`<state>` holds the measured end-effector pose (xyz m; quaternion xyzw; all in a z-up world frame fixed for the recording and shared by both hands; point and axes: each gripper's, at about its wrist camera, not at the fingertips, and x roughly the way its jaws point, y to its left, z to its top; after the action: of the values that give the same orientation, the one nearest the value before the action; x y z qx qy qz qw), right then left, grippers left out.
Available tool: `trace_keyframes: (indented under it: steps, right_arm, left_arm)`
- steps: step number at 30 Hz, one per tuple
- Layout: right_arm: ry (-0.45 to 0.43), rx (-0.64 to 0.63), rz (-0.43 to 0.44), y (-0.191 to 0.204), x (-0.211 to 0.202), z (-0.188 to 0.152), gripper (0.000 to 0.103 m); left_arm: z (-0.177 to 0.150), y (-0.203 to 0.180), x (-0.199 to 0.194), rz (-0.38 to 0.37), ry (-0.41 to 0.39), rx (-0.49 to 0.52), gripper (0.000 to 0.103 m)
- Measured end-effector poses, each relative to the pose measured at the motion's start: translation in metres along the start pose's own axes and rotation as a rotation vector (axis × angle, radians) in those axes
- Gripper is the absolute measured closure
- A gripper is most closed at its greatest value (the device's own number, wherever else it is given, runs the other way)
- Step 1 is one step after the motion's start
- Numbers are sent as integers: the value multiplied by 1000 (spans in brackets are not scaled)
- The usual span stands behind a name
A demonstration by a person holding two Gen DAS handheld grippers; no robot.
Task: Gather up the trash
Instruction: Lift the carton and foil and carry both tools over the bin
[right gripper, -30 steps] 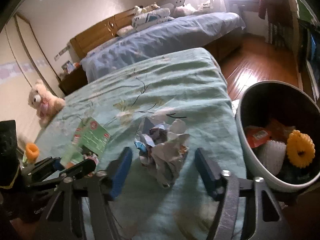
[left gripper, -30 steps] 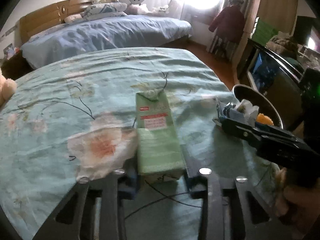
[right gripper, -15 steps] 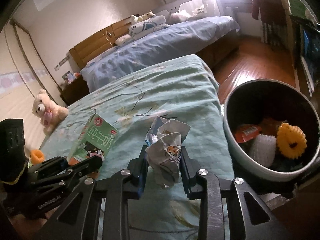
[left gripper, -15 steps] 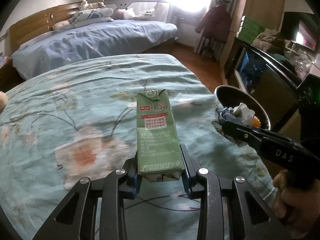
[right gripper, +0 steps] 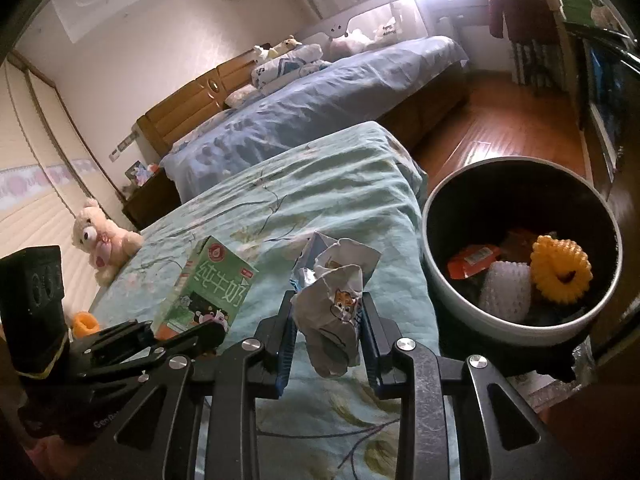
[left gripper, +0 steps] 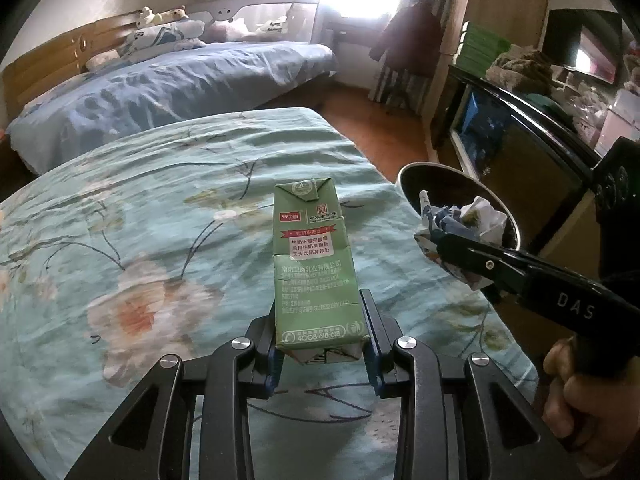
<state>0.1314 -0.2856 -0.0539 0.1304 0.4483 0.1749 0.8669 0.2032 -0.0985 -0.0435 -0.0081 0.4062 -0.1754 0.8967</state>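
My left gripper (left gripper: 322,312) is shut on a green milk carton (left gripper: 314,264) and holds it above the floral bedspread (left gripper: 120,240); the carton also shows in the right wrist view (right gripper: 208,284). My right gripper (right gripper: 326,312) is shut on a crumpled paper wrapper (right gripper: 336,288), lifted off the bed, left of the round trash bin (right gripper: 448,292). In the left wrist view the wrapper (left gripper: 468,224) hangs at the near rim of the bin (left gripper: 408,176).
The bin holds a yellow ring (right gripper: 560,268), a white foam net (right gripper: 506,288) and an orange packet (right gripper: 472,258). A teddy bear (right gripper: 100,240) and an orange object (right gripper: 84,322) lie at the bed's left. A blue bed (left gripper: 180,84) stands behind, a cabinet (left gripper: 520,152) to the right.
Both grippers closed on their items and lifted them off the bed. The right gripper with the wrapper moved toward the bin; the left raised the carton.
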Motion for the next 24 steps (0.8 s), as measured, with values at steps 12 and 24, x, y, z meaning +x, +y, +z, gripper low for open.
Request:
trace_keyframes:
  steps: [12,24]
  right_arm:
    - [-13,25,-19,-12,-9,-2,74]
    - [-47,62,-51,-35,-28,1,74]
  left_arm:
    - [3,-20,-1,-19,2,35,72]
    - [12,-45,7,-44,7,88,72]
